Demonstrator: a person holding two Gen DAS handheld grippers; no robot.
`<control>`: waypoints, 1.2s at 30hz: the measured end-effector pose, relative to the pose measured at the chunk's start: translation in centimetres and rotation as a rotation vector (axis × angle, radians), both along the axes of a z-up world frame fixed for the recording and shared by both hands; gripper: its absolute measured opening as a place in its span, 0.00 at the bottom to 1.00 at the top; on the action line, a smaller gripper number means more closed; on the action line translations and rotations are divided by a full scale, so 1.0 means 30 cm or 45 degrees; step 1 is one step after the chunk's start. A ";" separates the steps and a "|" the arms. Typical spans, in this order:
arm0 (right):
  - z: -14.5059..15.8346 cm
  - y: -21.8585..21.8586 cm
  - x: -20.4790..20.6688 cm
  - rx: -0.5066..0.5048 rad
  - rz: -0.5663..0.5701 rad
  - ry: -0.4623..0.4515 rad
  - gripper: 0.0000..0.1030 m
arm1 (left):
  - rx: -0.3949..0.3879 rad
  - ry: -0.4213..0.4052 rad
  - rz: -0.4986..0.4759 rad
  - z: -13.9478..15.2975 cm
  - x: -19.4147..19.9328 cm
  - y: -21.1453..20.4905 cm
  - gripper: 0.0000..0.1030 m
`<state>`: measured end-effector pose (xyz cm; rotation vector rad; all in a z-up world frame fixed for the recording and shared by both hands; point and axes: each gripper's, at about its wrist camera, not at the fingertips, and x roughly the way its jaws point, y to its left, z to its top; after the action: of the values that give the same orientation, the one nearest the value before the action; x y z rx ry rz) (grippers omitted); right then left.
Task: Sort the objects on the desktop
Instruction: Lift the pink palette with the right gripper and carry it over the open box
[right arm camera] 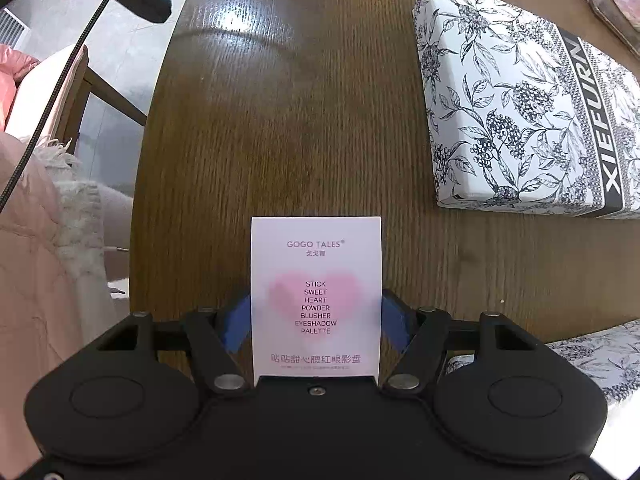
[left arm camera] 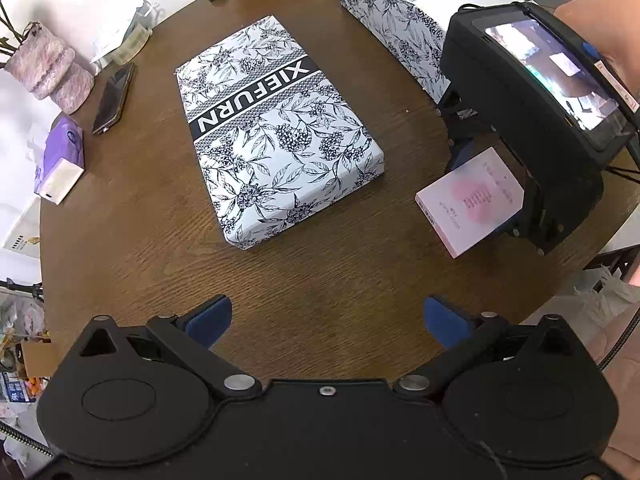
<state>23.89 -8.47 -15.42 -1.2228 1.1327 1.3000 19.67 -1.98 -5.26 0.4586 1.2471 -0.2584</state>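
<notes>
Bright daylight, glare on table [right arm camera: 236,16], fisheye-warped edges.

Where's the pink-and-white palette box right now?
The pink-and-white cardboard palette box is clamped in the right gripper, held above the brown wooden table, to the right of the floral-printed gift box in the left wrist view.

Both views over floral box [left arm camera: 276,132]
</notes>
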 end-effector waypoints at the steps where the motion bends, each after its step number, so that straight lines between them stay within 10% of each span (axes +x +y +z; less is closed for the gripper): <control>1: 0.013 -0.002 -0.001 0.006 -0.003 0.006 0.67 | -0.001 -0.003 -0.003 0.006 -0.002 0.000 1.00; 23: 0.558 -0.232 0.072 0.276 -0.281 -0.240 0.67 | -0.110 -0.142 -0.207 0.268 0.087 -0.207 1.00; 36: 0.417 -0.416 0.458 0.128 -0.387 -0.212 0.67 | -0.109 -0.076 -0.254 0.217 0.255 -0.399 1.00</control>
<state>37.63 -20.96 -2.92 -1.0196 1.0719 0.9951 27.33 -13.95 1.25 0.5138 1.1280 -0.4628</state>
